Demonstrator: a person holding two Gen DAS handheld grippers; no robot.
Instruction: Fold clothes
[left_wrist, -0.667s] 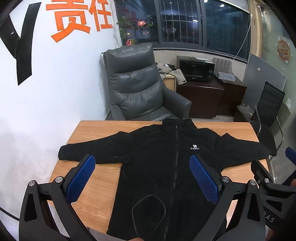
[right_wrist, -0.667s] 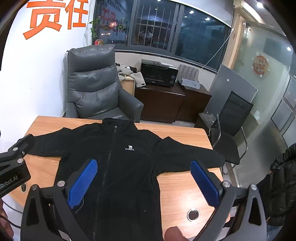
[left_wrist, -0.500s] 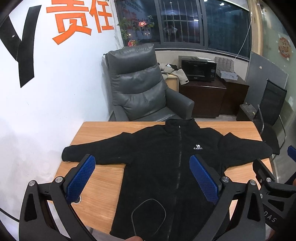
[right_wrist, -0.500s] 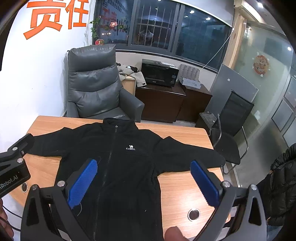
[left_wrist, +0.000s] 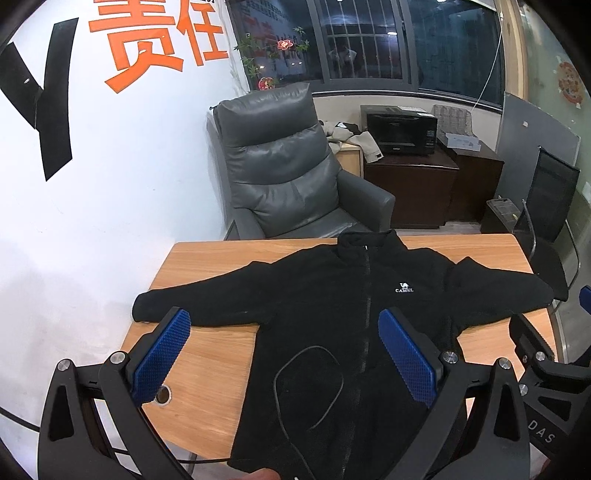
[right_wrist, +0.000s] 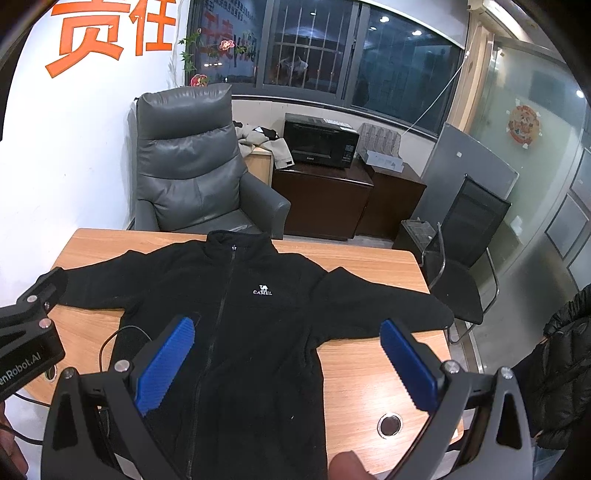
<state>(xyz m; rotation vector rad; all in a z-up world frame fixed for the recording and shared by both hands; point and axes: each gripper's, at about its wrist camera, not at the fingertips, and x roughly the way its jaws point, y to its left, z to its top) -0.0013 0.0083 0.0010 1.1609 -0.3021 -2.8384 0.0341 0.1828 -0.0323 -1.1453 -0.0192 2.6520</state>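
A black zip fleece jacket (left_wrist: 332, 314) (right_wrist: 255, 332) lies face up on the wooden table (left_wrist: 210, 354) (right_wrist: 365, 373), collar at the far edge, both sleeves spread sideways. A white camel logo (left_wrist: 404, 288) marks its chest. My left gripper (left_wrist: 284, 354) hovers open above the jacket's lower left part, blue pads wide apart. My right gripper (right_wrist: 288, 362) hangs open above the jacket's lower right side and holds nothing. A thin black cable (left_wrist: 295, 373) loops over the hem area.
A grey leather armchair (left_wrist: 280, 173) stands behind the table against the white wall. A dark cabinet with a microwave (left_wrist: 400, 133) sits at the back. A black office chair (right_wrist: 465, 258) is off the table's right end. Round cable holes (right_wrist: 389, 424) (left_wrist: 162, 395) pierce the tabletop.
Both grippers have drawn back and risen slightly, so more of the table and jacket shows. The jacket has not moved, and both grippers stay open.
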